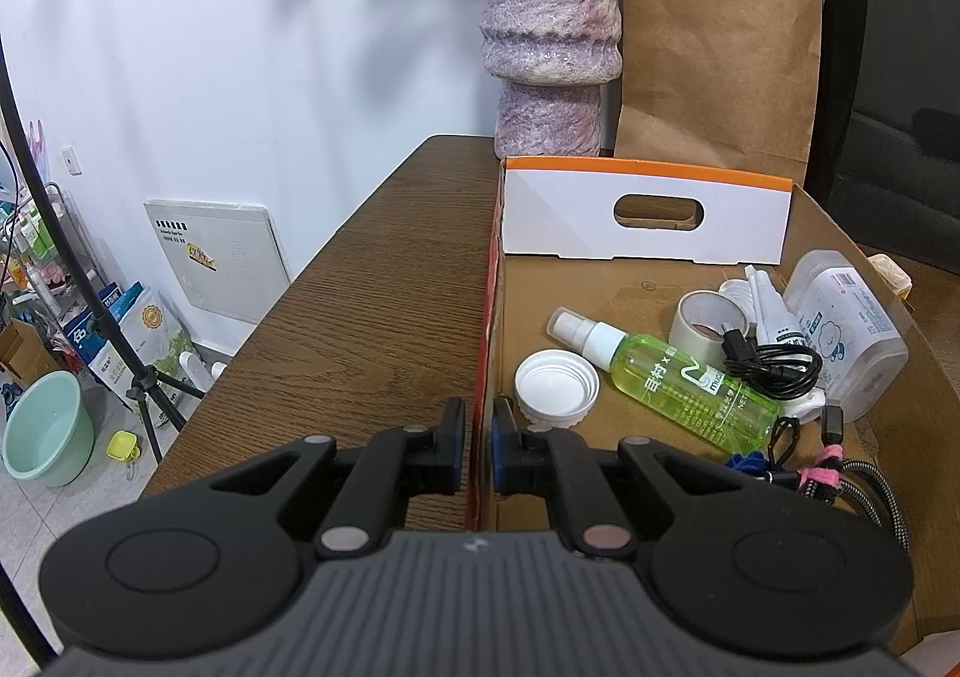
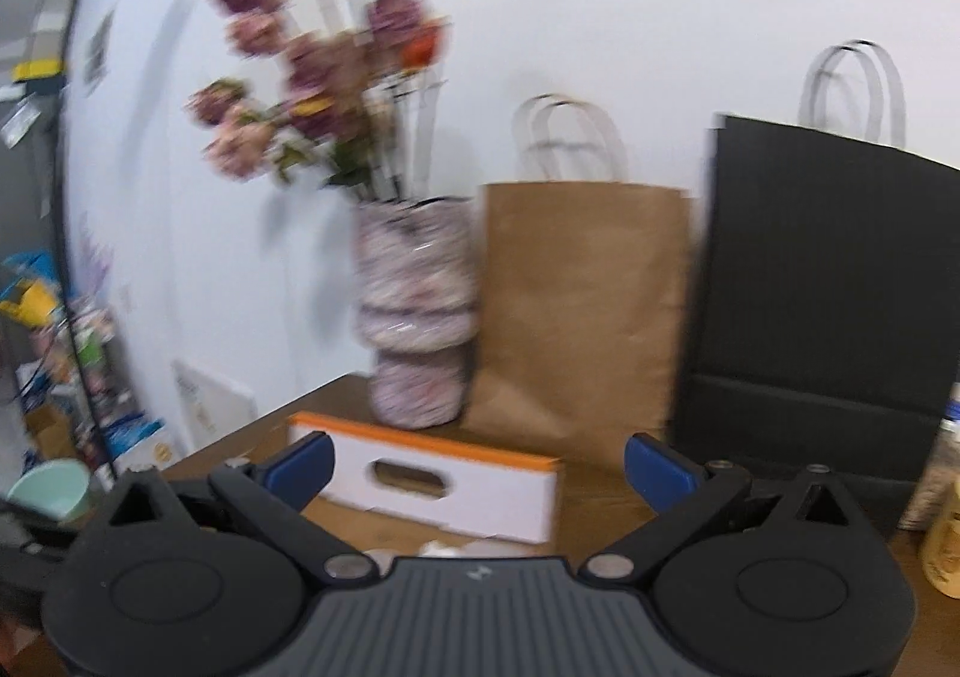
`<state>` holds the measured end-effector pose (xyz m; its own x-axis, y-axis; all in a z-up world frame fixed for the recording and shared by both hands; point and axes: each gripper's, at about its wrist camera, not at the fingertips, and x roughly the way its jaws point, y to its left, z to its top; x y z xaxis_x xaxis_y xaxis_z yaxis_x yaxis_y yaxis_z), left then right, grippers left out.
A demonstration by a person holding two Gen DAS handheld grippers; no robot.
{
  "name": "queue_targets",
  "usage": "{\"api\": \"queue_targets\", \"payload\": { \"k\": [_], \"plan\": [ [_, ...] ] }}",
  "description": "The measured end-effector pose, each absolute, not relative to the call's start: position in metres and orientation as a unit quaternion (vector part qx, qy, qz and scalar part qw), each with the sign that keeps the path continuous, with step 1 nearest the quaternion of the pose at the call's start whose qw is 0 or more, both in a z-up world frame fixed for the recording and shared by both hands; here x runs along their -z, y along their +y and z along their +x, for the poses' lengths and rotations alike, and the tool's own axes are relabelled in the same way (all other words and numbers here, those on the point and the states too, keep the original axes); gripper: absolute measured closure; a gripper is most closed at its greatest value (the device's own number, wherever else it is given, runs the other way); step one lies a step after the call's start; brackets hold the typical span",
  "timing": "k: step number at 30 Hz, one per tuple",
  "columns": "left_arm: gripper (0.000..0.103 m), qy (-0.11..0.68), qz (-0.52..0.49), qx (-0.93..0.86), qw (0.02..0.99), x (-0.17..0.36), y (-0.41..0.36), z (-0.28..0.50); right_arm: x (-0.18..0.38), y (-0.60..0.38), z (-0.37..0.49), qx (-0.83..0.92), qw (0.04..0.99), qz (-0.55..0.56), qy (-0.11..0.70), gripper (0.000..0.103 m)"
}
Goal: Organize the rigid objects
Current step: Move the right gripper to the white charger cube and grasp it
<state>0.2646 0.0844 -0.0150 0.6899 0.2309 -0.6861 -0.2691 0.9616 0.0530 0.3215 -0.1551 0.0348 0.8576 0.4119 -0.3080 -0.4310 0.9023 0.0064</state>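
An open cardboard box (image 1: pixel 600 293) lies on the wooden table (image 1: pixel 372 287). It holds a green spray bottle (image 1: pixel 690 389), a white lid (image 1: pixel 557 386), a tape roll (image 1: pixel 705 323), a black cable (image 1: pixel 774 365), a small white glue bottle (image 1: pixel 768 305) and a clear plastic container (image 1: pixel 846 335). My left gripper (image 1: pixel 478 440) is shut on the box's red left wall near its front corner. In the blurred right wrist view my right gripper (image 2: pixel 477 467) stands wide open and holds nothing. It is above the near part of the box, facing the box's white handle flap (image 2: pixel 456 491).
A mottled vase (image 2: pixel 420 317) with dried flowers, a brown paper bag (image 2: pixel 576 305) and a black bag (image 2: pixel 828 287) stand behind the box against the wall. Bottles (image 2: pixel 945 497) sit at the right edge. Braided cables (image 1: pixel 864 491) lie in the box's near right corner.
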Motion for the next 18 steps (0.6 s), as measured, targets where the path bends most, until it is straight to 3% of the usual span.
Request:
{"api": "queue_targets", "payload": {
  "k": [6, 18],
  "plan": [
    [0.093, 0.369, -0.026, -0.136, 0.919, 0.015, 0.084, 0.265, -0.032, -0.193, 0.347, -0.146, 0.979, -0.012, 0.143, 0.0],
    [0.093, 0.369, -0.025, -0.136, 0.919, 0.015, 0.084, 0.265, 0.026, -0.224, 0.412, -0.102, 0.968, -0.023, 0.228, 0.0]
  ]
}}
